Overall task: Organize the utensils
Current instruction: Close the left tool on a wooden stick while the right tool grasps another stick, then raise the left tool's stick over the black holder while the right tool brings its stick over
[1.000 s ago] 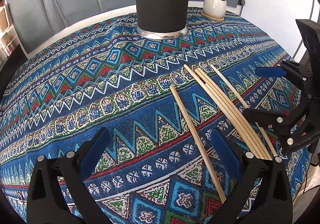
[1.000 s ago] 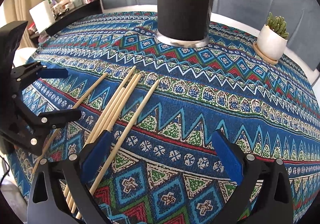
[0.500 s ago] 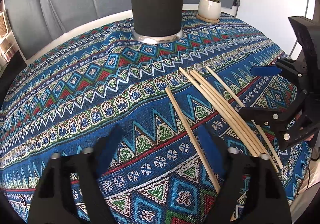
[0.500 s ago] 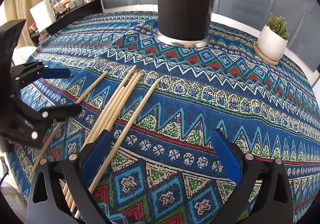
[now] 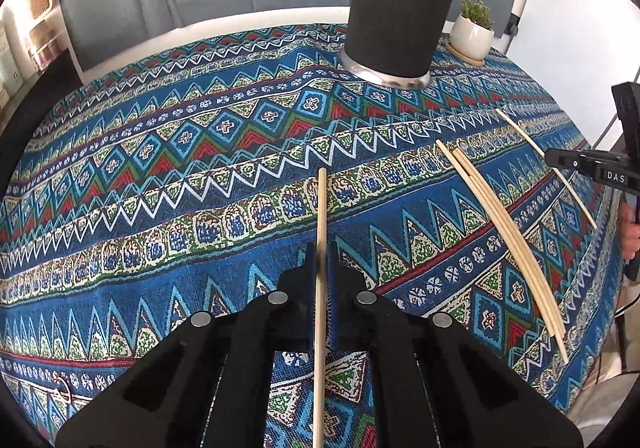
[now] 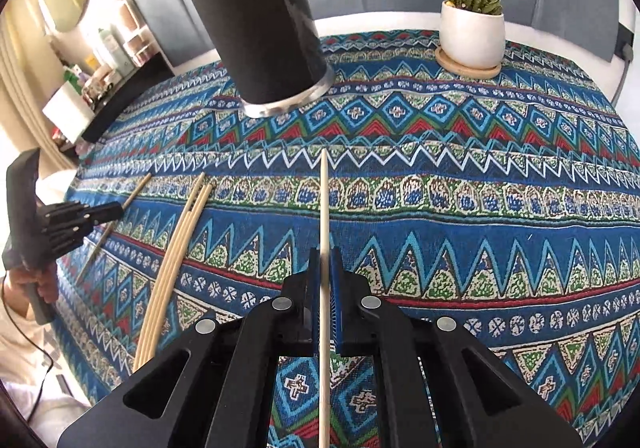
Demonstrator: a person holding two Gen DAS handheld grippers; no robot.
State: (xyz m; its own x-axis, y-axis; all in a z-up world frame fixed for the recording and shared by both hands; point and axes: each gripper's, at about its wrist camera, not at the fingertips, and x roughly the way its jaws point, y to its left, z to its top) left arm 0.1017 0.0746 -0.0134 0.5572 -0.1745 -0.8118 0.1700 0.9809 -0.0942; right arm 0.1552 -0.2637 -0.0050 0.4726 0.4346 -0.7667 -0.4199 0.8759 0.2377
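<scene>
My left gripper (image 5: 321, 252) has its jaws closing tight on a pale wooden chopstick (image 5: 321, 208), blue pads pressed to both sides, the stick pointing away over the cloth. My right gripper (image 6: 325, 254) closes the same way on a second chopstick (image 6: 324, 200). In each wrist view the other gripper shows at the edge, the right gripper (image 5: 560, 160) and the left gripper (image 6: 116, 211), each with its stick. Three loose chopsticks (image 5: 500, 232) (image 6: 176, 260) lie bundled on the cloth between them. The black cylindrical holder (image 5: 400, 8) (image 6: 260, 36) stands beyond, several stick ends poking from its top.
A round table carries a blue patterned cloth (image 5: 180, 168). A white pot with a small cactus (image 6: 472, 32) sits on a wooden coaster at the far side, right of the holder. A hand (image 6: 34, 280) grips the left tool's handle. Shelves with bottles stand off to the left.
Both grippers went from wide open to shut, each on one chopstick. Both views pulled back and rolled, so the holder's top with its sticks now shows. Three sticks stay on the cloth.
</scene>
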